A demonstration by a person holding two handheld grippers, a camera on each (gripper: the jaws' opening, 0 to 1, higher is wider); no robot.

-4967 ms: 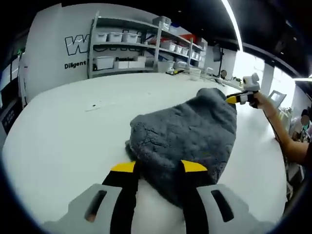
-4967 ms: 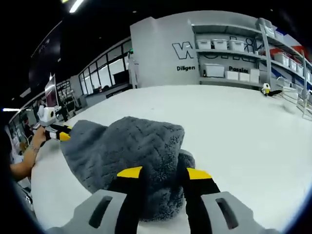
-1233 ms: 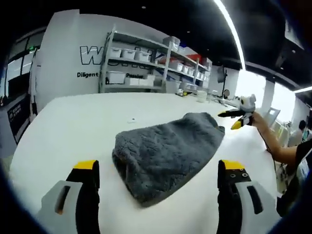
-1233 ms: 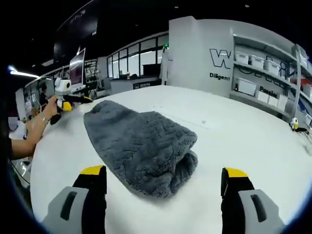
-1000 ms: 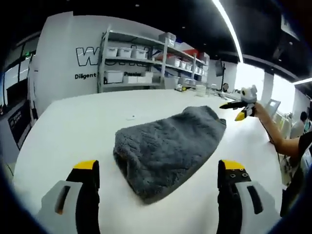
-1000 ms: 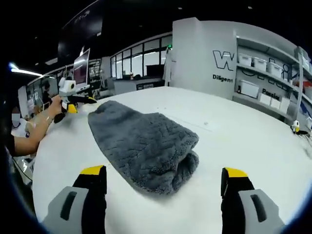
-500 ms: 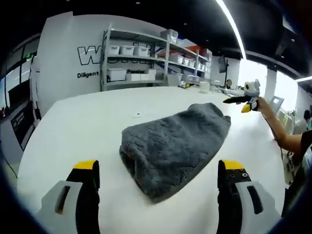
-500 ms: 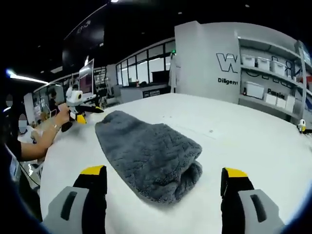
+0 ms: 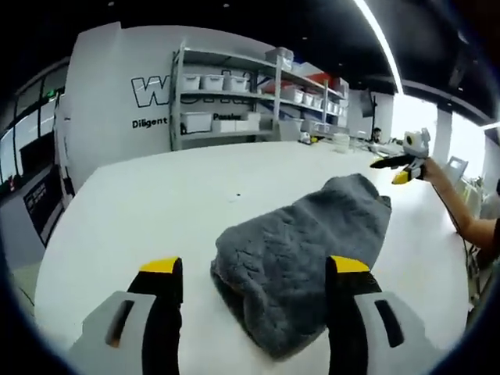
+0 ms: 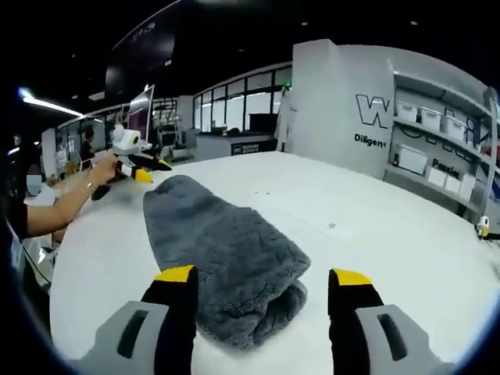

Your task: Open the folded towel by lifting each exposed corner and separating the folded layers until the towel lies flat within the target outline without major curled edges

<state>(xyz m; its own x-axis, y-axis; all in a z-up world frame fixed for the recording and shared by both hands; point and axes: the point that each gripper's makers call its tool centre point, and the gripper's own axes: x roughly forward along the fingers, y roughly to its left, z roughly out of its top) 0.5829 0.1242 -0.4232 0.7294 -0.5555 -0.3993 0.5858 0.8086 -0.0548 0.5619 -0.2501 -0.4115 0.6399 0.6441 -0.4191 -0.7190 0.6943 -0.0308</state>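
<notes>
Both my tongs, left (image 9: 254, 269) and right (image 10: 264, 277), sit wide apart around the grey towel (image 9: 308, 254), still folded on the white bench (image 9: 156, 203); its underside layers are hidden.

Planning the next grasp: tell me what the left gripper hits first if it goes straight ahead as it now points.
Most likely the folded grey towel: its near end lies between the open jaws of the left gripper, on the white table.

Grey plush towel (image 9: 308, 262) (image 10: 219, 254) still folded, lying on the white table (image 9: 156, 195). Thick doubled layers, rounded fold edge bulging at the 6 o'clock end in both gripper views. Body runs toward 2 o'clock in the left gripper view, toward 10 o'clock in the right gripper view. Surface lumpy, not flat.
</notes>
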